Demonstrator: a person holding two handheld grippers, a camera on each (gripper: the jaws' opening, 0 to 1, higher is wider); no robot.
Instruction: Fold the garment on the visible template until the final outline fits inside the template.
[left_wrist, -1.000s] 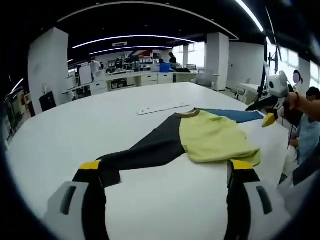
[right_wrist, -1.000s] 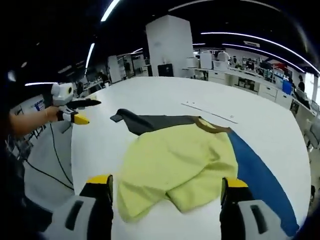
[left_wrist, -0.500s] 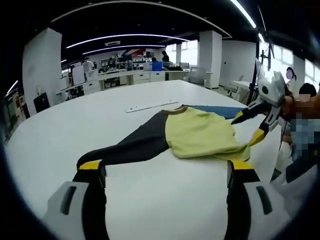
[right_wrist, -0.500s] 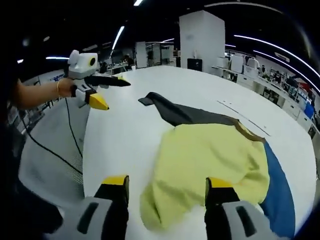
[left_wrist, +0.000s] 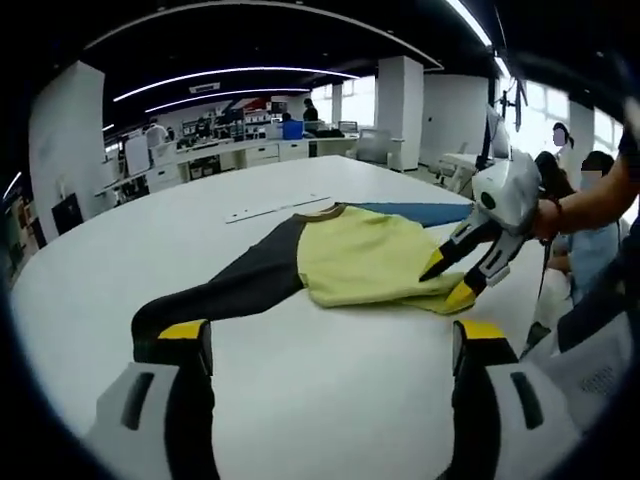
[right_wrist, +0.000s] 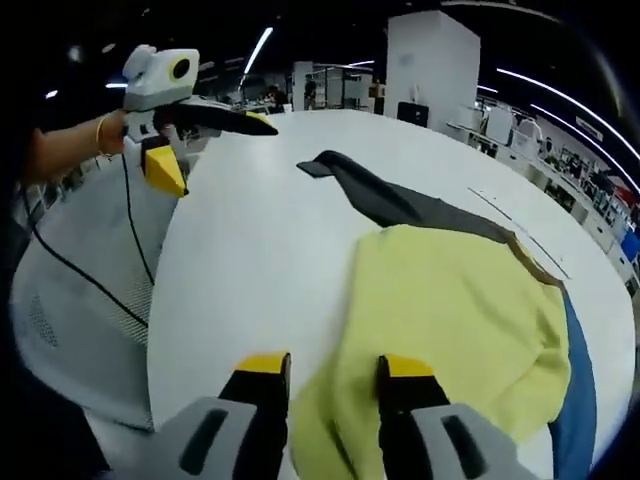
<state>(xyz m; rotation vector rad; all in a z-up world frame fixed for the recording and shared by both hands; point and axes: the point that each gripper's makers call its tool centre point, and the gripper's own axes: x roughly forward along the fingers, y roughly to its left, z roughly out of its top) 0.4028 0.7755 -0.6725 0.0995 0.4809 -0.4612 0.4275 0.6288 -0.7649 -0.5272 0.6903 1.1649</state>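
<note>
Closing in on the yellow hem, near edge of the bench (right_wrist: 250, 250).

Right hand-held gripper (right_wrist: 334, 366) nearly closed around the near yellow edge of the garment (right_wrist: 450, 310), not yet clamped tight. Left hand-held gripper (left_wrist: 330, 335) spread wide, holding nothing, hovering short of the dark sleeve (left_wrist: 215, 292). Farther out, blue template (left_wrist: 415, 211) peeking from under the garment. Likely the grasp-for-a-fold step; next, probably pinching firmly, lifting and carrying the hem over toward the template.

No text, label, brand or number is legible in either view.
</note>
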